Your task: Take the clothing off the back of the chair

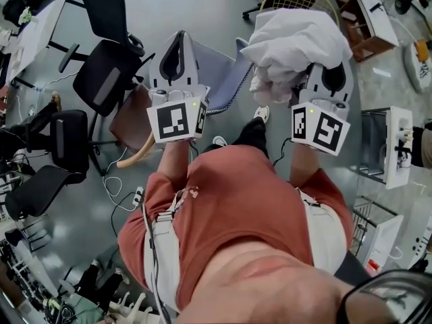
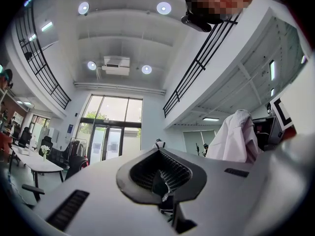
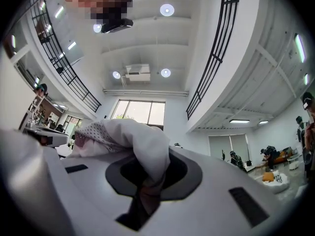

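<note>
Right tongs (image 3: 145, 193) clamp clothing (image 1: 297, 39), chair (image 1: 223, 73) beside

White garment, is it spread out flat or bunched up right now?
Bunched up. The white garment sits as a crumpled heap over the right gripper, whose shut jaws pinch a fold of it.

The white crumpled clothing (image 1: 297, 36) is soft cloth, partly dotted mesh. The white left gripper (image 2: 160, 183) is smooth matt plastic. The grey floor (image 1: 202, 5) looks shiny.
</note>
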### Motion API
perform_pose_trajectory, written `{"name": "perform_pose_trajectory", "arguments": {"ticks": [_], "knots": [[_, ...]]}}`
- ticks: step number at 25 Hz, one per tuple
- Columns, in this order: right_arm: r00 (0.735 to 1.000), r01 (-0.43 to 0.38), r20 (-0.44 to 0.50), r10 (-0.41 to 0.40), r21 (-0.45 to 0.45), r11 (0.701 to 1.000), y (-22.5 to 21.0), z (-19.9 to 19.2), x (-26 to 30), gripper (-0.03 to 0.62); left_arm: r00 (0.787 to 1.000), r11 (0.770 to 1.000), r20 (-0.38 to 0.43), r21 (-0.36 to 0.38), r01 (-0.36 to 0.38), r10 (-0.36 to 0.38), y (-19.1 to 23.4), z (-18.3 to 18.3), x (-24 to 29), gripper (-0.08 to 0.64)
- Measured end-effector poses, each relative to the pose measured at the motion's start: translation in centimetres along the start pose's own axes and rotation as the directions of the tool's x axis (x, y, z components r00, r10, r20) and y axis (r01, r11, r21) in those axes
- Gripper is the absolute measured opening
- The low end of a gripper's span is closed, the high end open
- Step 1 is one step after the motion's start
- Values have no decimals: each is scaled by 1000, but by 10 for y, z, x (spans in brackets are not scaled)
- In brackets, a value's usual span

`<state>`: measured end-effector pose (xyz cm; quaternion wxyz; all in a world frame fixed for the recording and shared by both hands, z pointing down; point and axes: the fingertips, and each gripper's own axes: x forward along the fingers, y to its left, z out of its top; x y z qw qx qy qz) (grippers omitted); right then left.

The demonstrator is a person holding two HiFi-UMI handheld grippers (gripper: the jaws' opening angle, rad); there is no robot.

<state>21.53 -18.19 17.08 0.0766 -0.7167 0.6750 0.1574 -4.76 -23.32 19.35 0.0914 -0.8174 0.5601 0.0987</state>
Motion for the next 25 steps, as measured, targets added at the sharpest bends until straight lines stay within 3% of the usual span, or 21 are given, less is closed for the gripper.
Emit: {"name": "perform_pose_trajectory", "arguments": {"ticks": [25], "knots": [[998, -58, -16, 57, -38, 998, 16, -5, -2, 60, 1000, 1000, -14, -3, -1, 1, 2, -3, -5, 14]]}}
